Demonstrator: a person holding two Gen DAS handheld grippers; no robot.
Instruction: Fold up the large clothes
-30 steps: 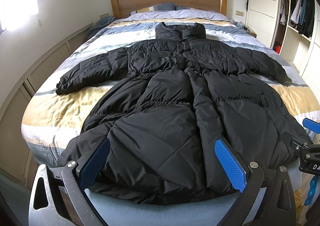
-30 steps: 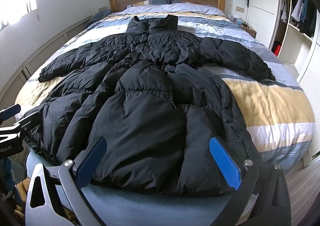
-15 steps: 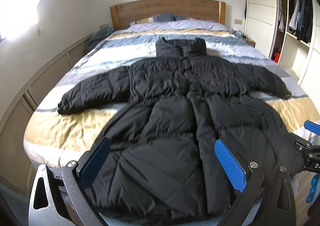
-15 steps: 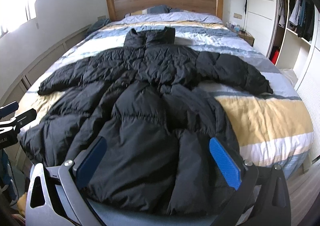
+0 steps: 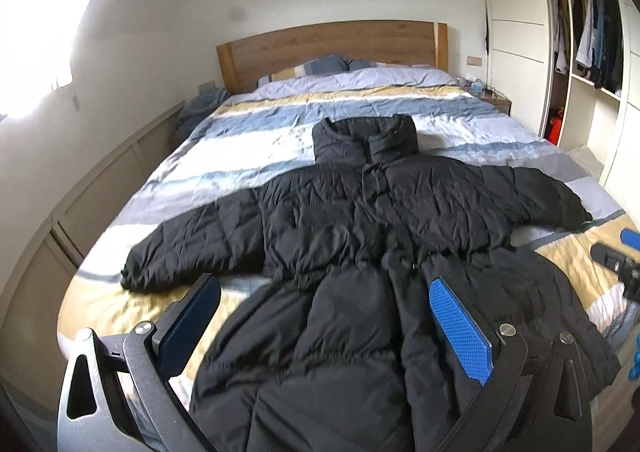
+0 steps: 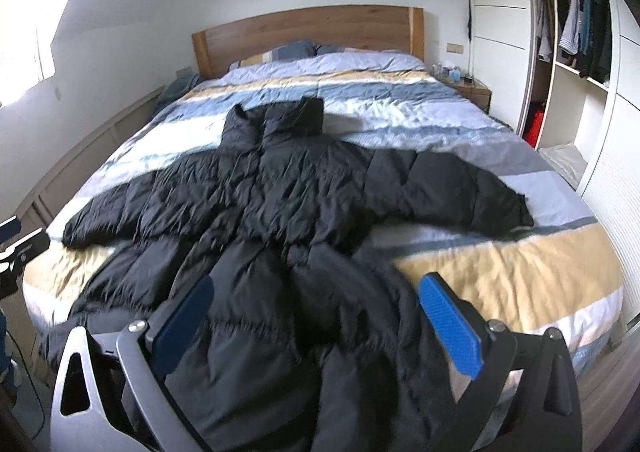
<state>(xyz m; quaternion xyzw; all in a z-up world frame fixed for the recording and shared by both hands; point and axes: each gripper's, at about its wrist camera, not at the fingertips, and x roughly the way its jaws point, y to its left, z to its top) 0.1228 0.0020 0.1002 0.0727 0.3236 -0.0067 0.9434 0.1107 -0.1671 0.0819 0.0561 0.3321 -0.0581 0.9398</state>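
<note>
Partly cropped, black coat (image 5: 360,252) hem, blurred foreground

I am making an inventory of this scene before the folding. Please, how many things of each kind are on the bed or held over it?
Black puffer coat, spread flat on the bed: 1
Pillows at the headboard: 2 visible
Hand-held grippers, both open: 2, left and right
Total: 5

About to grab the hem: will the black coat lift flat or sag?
The coat looks puffy and quilted, so it will probably sag between grips. Its shiny shell may slip. Spread sleeves will likely trail. Both grippers, left and right, are open.
</note>
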